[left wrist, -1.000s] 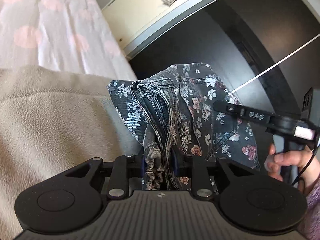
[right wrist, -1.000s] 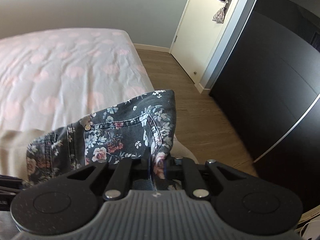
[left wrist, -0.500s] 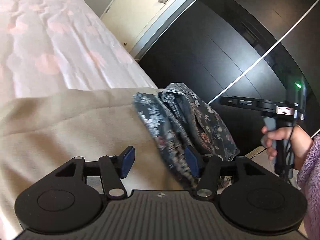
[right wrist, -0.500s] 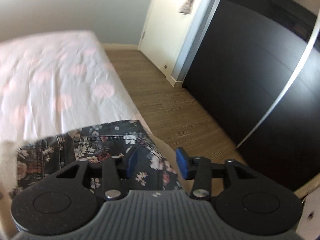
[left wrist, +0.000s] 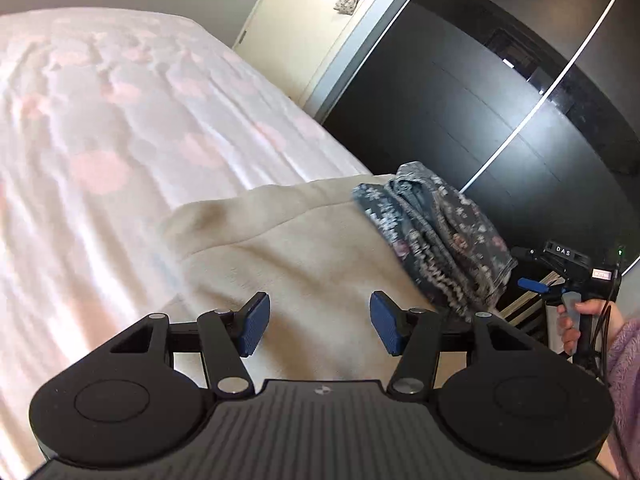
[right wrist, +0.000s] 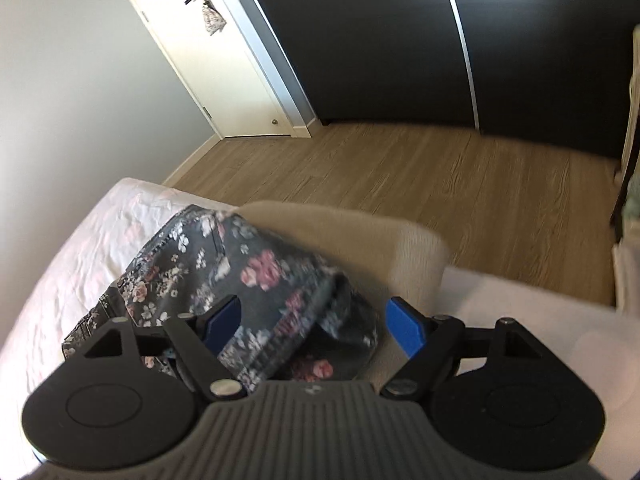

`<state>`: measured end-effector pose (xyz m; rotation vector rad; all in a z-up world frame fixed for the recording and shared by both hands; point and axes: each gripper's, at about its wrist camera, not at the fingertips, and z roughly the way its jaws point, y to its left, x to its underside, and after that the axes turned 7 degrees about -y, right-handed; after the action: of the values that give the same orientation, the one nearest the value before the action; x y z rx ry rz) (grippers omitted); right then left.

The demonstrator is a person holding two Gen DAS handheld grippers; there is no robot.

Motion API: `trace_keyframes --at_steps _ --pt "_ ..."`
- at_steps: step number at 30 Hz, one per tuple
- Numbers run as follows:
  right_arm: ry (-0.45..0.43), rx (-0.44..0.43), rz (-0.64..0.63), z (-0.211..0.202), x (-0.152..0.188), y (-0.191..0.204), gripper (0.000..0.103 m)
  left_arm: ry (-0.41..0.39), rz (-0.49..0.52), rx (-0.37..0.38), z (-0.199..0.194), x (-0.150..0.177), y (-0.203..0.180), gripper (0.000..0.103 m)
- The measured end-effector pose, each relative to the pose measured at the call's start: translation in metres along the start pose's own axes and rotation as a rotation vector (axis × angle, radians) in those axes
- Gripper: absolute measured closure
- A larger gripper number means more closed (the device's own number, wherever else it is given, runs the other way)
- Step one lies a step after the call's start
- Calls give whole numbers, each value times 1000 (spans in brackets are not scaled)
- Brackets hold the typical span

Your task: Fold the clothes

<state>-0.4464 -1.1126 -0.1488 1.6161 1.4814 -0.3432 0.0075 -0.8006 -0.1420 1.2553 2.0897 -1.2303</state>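
The only writing that can be read is the white word "DAS" on the black body of the right gripper [left wrist: 538,285], seen from the left wrist camera at the right edge; a small white label beside it is too small to read. The folded garment [right wrist: 248,280] is dark grey-blue denim with a print of small white and pink flowers, and its stitched seams and layered edges show along the side. It lies as a compact bundle on a beige fleece blanket [left wrist: 304,248], near the corner of the bed, and the blanket covers a part of the white bedsheet [left wrist: 120,128] with pale pink spots. The left gripper [left wrist: 319,330] has its blue fingers spread wide over the blanket, with nothing between them, and the garment is apart from it to the right. The right gripper has its blue pads wide apart too; from its own camera the garment lies below the left pad and seems not clamped. The person's right hand [left wrist: 580,322], in a purple fleece sleeve [left wrist: 626,368], holds the handle.
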Motion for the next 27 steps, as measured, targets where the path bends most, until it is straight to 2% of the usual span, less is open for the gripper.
trace_keyframes --at_steps 3,6,7,8,9,10,12,15,16,18,20,24,27 --pt "-12 -25 23 11 5 -2 22 -1 7 -4 -18 4 9 49" --pt "-74 -47 -21 3 9 -4 23 -2 1 -11 -37 9 21 49" --pt "-83 -50 -38 0 11 -7 35 -3 4 -17 -43 11 24 49" --pt "-81 -41 -52 -1 13 -10 52 -3 10 -27 -47 12 28 49" --pt "-79 -33 -67 -3 15 -14 59 -3 17 -40 -51 14 31 49" --pt "-74 -29 -81 -4 17 -17 62 -2 24 -56 -52 16 34 49" --pt "-56 -31 -119 -4 25 -19 62 2 30 -82 -53 19 38 48" --pt "-45 -35 -181 1 32 -10 62 10 -8 -81 -50 23 42 48" --pt "-55 -3 -210 6 31 -4 63 7 -23 -76 -51 24 43 48" --pt "-60 60 -233 16 26 4 84 0 -42 -72 -54 26 45 48" --pt "-44 90 -212 26 18 4 96 -9 -59 -77 -60 28 50 48" --pt "1 152 -173 41 9 3 97 -21 -105 -115 -74 32 66 48" --pt "-6 144 -97 33 9 -3 95 -13 -135 -135 -79 34 77 48"
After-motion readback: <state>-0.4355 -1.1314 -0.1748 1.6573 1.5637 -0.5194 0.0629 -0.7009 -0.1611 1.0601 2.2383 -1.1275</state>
